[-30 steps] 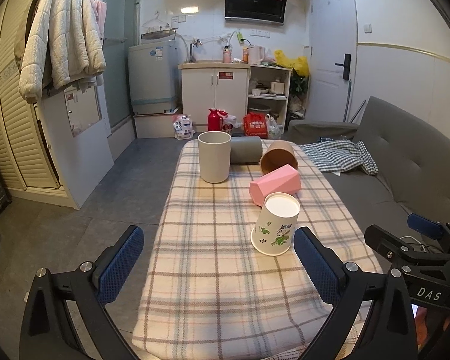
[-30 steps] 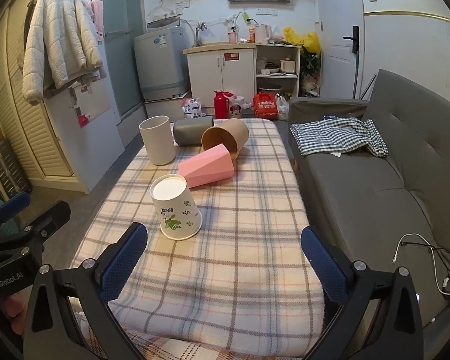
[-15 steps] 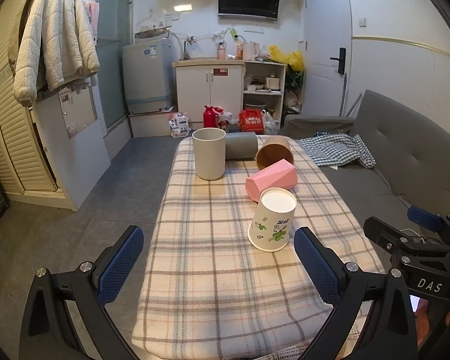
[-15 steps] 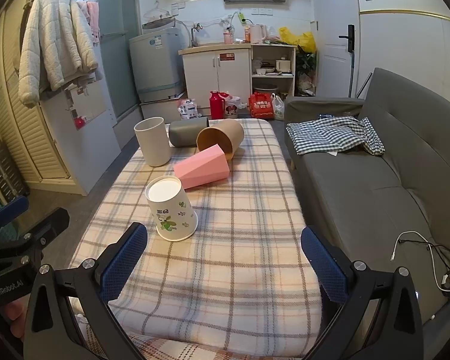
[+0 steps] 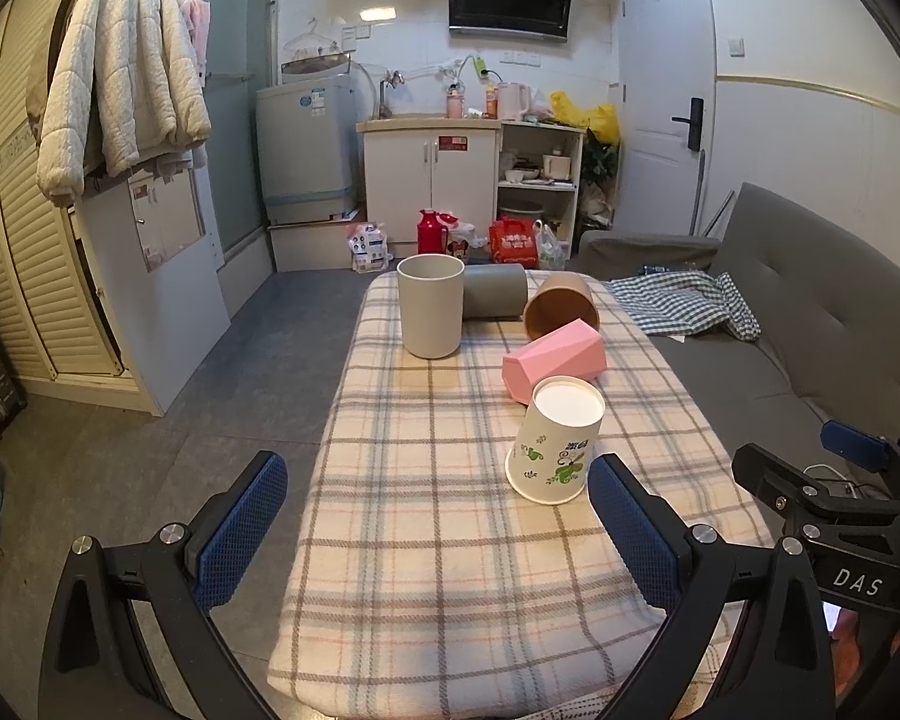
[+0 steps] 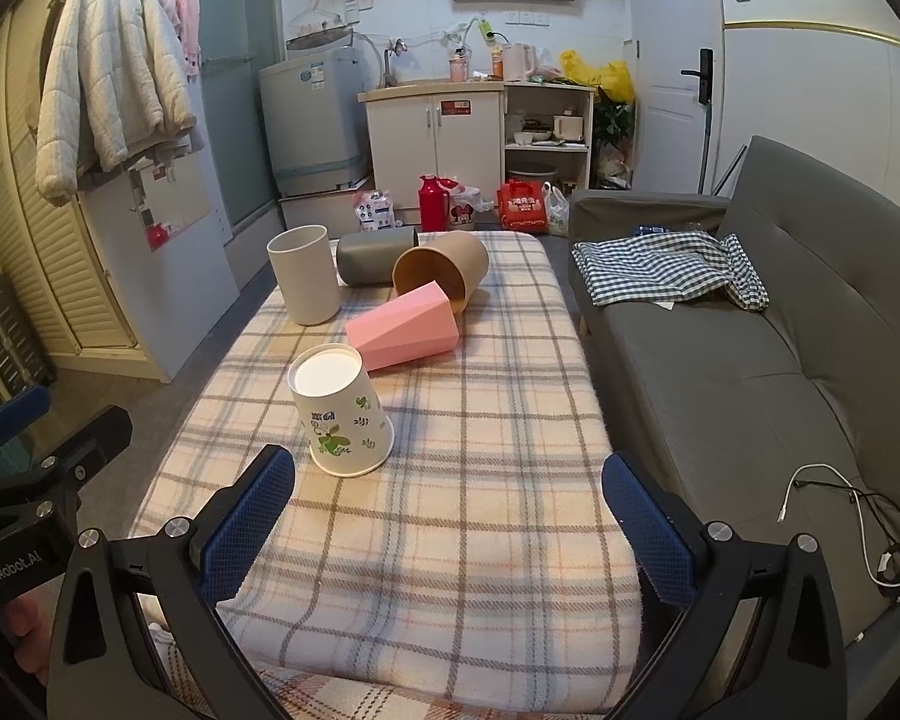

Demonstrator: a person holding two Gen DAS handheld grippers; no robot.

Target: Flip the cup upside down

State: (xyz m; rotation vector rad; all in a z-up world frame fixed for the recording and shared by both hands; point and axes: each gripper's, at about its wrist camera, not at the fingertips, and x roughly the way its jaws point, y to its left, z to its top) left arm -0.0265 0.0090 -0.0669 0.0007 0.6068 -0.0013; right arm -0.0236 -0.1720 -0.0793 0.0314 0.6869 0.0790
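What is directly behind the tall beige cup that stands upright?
Behind the beige cup lies a grey cup on its side, touching it or nearly so. In the left wrist view the beige cup covers the grey cup's end, and its opening cannot be seen.

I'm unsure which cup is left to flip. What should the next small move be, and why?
Probably ease the open left gripper forward toward the beige cup: it alone stands mouth up. The paper cup is already inverted, and the others lie on their sides.
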